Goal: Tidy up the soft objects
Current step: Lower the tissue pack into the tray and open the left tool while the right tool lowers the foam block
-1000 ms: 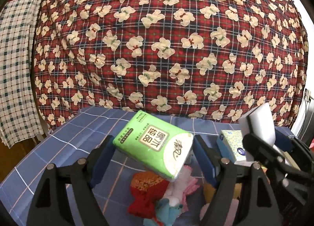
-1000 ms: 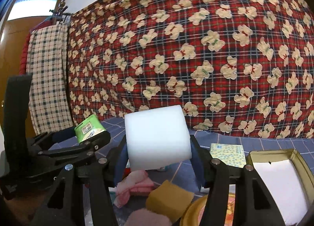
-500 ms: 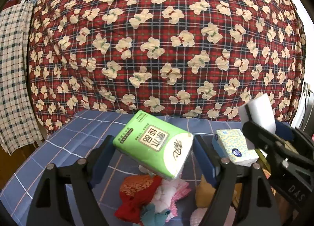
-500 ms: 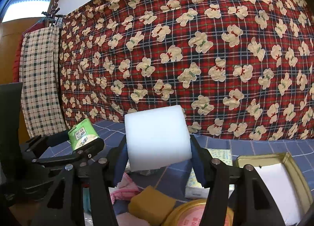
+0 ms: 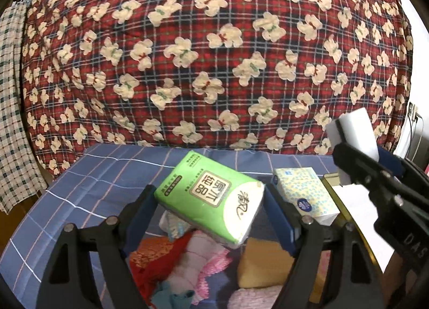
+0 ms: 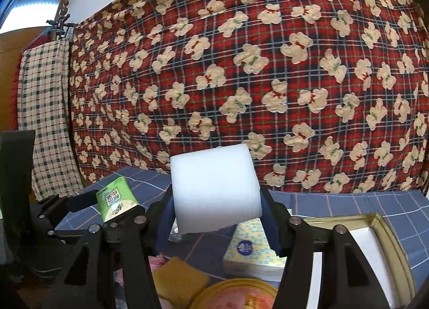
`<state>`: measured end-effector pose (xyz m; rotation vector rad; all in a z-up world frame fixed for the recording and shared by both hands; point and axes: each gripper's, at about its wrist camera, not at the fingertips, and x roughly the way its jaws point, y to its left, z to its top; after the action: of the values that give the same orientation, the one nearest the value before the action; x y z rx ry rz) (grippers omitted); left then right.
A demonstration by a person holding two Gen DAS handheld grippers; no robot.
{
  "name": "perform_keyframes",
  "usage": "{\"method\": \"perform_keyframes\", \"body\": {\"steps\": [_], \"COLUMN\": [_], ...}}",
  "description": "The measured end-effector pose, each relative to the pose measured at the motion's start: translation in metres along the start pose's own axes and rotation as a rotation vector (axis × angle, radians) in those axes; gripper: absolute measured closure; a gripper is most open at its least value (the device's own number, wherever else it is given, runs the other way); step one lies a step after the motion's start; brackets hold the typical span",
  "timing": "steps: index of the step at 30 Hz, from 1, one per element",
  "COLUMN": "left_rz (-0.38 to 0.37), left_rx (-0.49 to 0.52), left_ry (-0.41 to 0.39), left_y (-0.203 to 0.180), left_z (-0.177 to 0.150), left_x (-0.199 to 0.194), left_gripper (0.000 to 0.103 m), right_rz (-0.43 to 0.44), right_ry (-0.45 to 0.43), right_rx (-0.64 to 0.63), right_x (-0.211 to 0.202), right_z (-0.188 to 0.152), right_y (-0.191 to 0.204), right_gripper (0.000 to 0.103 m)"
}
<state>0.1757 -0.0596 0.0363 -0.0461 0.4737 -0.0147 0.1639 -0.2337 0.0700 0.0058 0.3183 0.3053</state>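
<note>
My left gripper [image 5: 210, 200] is shut on a green tissue pack [image 5: 209, 196], held tilted above the blue checked table [image 5: 88, 183]. The same green pack [image 6: 116, 201] shows at the left of the right wrist view. My right gripper [image 6: 215, 201] is shut on a white foam block [image 6: 215, 188]; that block [image 5: 354, 134] also appears at the right edge of the left wrist view. Below the pack lie red, pink and teal cloths [image 5: 187, 263] and a yellow sponge [image 5: 264, 264]. A blue-patterned tissue box [image 5: 305, 193] lies beside an open gold tin [image 6: 375, 252].
A red plaid quilt with cream bears [image 5: 214, 54] hangs behind the table. A checked cloth [image 6: 45, 118] hangs at the left. A round gold tin lid [image 6: 238, 294] sits at the near edge by the yellow sponge [image 6: 179, 279].
Both grippers have travelled forward over the table with their loads; the cloth pile, sponge and tissue box have come closer and lower in view. Neither grip has altered.
</note>
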Motion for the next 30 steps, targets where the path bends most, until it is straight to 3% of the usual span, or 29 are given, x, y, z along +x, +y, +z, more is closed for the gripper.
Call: {"method": "perform_keyframes", "body": {"steps": [9, 20, 30], "left_rz": [-0.043, -0.184, -0.331], "left_rx": [0.028, 0.102, 0.212], "left_ry": [0.045, 0.127, 0.230], "left_y": [-0.030, -0.104, -0.182], "left_z": [0.004, 0.002, -0.013], "left_x": [0.010, 0.027, 0.038], "left_gripper": [0.023, 0.023, 0.023], "right_rz": [-0.100, -0.209, -0.303], "right_ry": [0.031, 0.122, 0.308], "right_rx": [0.027, 0.041, 0.074], "right_x": [-0.009, -0.025, -0.026], "right_z": [0.006, 0.000, -0.029], "right_y": [-0.034, -0.096, -0.166], "right_gripper": [0.042, 0.042, 0.042]}}
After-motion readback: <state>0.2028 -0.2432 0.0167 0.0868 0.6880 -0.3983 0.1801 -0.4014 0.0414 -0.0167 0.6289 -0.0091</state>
